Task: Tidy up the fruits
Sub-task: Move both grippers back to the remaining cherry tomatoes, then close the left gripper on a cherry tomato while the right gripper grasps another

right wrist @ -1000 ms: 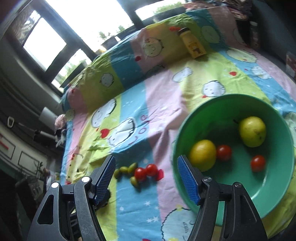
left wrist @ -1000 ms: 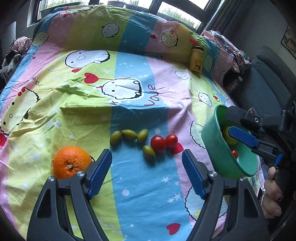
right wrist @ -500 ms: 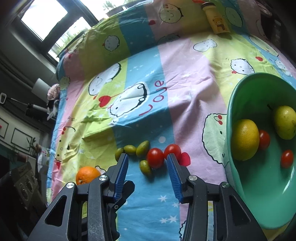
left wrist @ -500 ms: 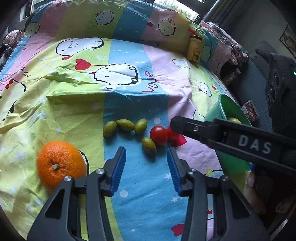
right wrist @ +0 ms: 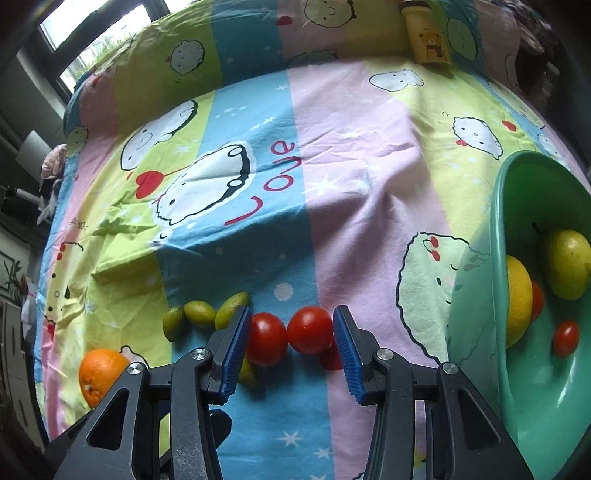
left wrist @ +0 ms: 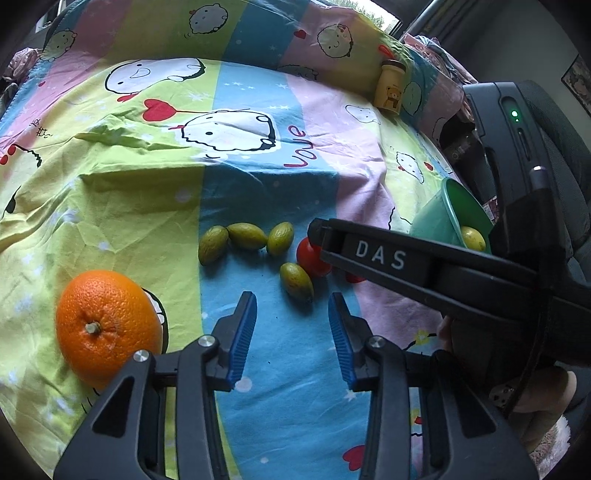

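1. Left wrist view, surface and room: crumpled cotton bedsheet [left wrist: 147,206] in pink, green and blue stripes, printed with cartoon faces, hearts and "Love". Yellow bottle [left wrist: 391,88] with a bear label upright at the far edge.
2. Same view, fruit: pebbly round orange [left wrist: 107,325] at near left. Four smooth oval green fruits [left wrist: 247,236] mid-sheet, beside a glossy tomato [left wrist: 310,258]. Green plastic bowl [left wrist: 436,218] tipped at the right, with a lemon [left wrist: 472,238] inside.
3. Left tongs [left wrist: 291,325]: black arms, ribbed blue pads, closing over bare blue cloth with nothing between them, the nearest green fruit just ahead.
4. Right tongs [left wrist: 388,258]: crossing in from the right, tip at the tomato.
5. Right wrist view, room: bright window [right wrist: 107,33] at upper left, beyond the sheet.
6. Same view, bowl [right wrist: 496,258]: smooth wall, tilted, holding the lemon [right wrist: 519,302], a pear [right wrist: 567,262] and small tomatoes [right wrist: 565,338].
7. Right tongs [right wrist: 291,317]: parted, pads bracketing two shiny tomatoes [right wrist: 310,334] lying side by side on the sheet; no squeeze visible. Green fruits [right wrist: 199,314] and orange [right wrist: 101,373] off to the left.
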### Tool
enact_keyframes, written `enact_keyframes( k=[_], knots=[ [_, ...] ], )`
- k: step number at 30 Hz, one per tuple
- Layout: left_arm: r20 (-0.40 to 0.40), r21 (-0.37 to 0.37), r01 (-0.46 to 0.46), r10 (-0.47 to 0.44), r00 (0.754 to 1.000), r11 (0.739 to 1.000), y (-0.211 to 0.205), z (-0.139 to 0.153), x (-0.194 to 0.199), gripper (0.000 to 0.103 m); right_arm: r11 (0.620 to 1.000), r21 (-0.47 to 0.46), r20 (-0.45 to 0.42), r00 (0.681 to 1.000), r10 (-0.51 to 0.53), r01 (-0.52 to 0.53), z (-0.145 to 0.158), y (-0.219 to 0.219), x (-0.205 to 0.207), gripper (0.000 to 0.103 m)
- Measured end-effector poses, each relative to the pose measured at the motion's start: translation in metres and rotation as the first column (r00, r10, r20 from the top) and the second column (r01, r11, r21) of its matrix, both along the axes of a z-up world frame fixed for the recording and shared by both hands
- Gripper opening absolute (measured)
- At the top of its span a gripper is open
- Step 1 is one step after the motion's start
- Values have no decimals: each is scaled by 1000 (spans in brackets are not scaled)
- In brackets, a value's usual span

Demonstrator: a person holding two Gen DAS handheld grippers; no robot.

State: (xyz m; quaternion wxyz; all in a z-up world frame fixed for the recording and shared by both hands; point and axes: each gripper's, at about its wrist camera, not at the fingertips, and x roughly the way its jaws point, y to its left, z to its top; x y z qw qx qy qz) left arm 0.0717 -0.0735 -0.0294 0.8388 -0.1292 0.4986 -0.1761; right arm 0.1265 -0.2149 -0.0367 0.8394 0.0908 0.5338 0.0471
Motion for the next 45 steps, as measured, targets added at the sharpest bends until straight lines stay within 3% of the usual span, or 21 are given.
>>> enact_keyframes(
  k=[6, 15, 32, 41, 45],
  knots=[
    [-12, -15, -1, 1, 1000, 1000, -1, -4, 3, 39, 995, 96, -35, 999, 23, -19, -7, -4, 2, 47],
    [-23, -8, 0, -1, 1000, 1000, -1, -8, 8, 39, 967, 226, -88, 987, 136, -113, -13, 3, -5, 46],
    [-35, -23, 15, -15, 999, 1000, -9, -21, 23, 33, 959, 270, -72, 991, 112, -89, 2, -17, -22, 46],
    [43, 84, -31, 27, 999, 996, 1, -5, 12, 33, 940, 334, -38, 995, 88, -71, 6, -25, -40, 46],
    [39, 83, -62, 59, 997, 995, 9, -4, 9, 33, 940, 337, -44, 996, 78, -59, 1, -26, -49, 46]
  ],
)
